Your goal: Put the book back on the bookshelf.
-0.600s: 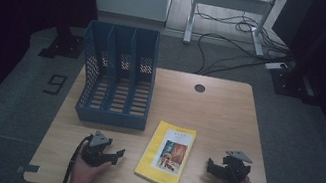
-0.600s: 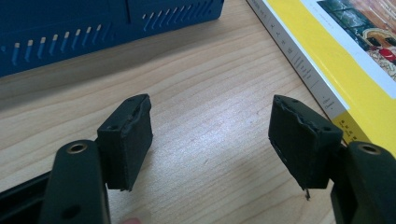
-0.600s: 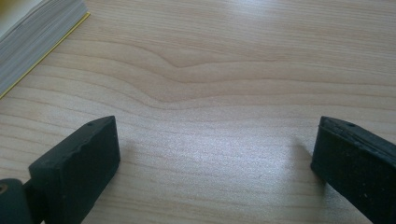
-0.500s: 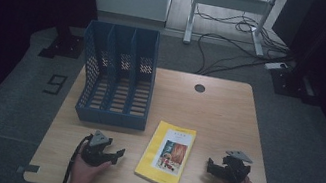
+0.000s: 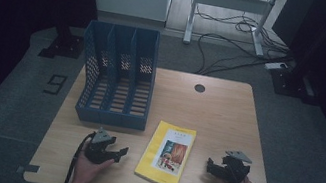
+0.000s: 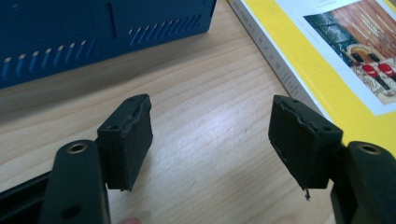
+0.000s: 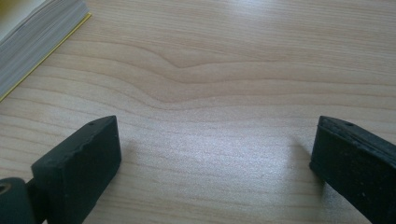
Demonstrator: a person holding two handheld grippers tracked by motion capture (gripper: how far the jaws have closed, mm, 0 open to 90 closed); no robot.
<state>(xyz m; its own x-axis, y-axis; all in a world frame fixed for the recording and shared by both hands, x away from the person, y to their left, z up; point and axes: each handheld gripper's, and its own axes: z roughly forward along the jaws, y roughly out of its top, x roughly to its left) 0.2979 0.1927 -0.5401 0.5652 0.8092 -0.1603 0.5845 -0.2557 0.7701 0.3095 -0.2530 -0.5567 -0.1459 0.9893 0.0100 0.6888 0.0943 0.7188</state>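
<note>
High view: we see the yellow book (image 5: 166, 154) flat on the table (image 5: 217, 116), near its front edge, between our left gripper (image 5: 115, 153) and right gripper (image 5: 211, 167); just beyond it stands a blue file rack (image 5: 117, 81).
Left gripper view: our jaws stand wide with bare wood between them; the book (image 6: 327, 56) lies just off the right jaw, untouched; the rack (image 6: 93, 32) is behind.
Right gripper view: our jaws gape wide over bare wood; the book's page edge (image 7: 32, 42) sits at upper left, apart from them.

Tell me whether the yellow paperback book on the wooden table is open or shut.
Shut. The yellow paperback book lies flat on the wooden table, front cover up, its page block closed beneath it in the right gripper view.
</note>
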